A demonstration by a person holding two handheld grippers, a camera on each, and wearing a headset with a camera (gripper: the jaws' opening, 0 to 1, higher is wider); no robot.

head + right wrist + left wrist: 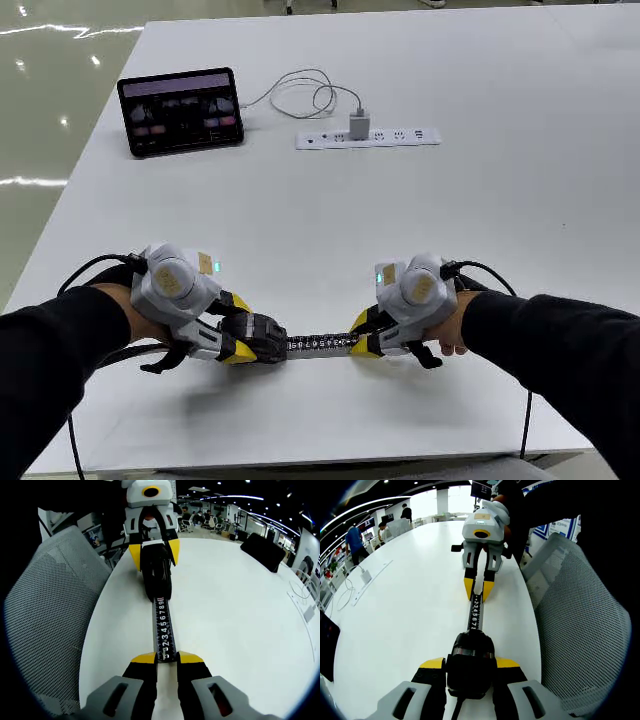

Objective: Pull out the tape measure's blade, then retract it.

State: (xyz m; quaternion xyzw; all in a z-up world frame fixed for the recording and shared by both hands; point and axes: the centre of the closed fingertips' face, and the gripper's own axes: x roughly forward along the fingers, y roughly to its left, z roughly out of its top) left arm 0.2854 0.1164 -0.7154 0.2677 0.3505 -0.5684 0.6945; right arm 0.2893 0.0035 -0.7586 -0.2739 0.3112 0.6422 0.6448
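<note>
The black tape measure case (262, 338) is at the near edge of the tabletop (400, 220), clamped between the jaws of my left tool (240, 328). A short run of blade (318, 342) stretches right to my right tool (362, 337), which pinches its tip. My worry is that this thin pinch slips under the spring's pull and the blade whips back, or kinks if I lift unevenly.

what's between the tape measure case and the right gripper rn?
Just the pulled-out blade, numbers up, running from the case to the right gripper, over bare white table. Clearest in the right gripper view.
</note>
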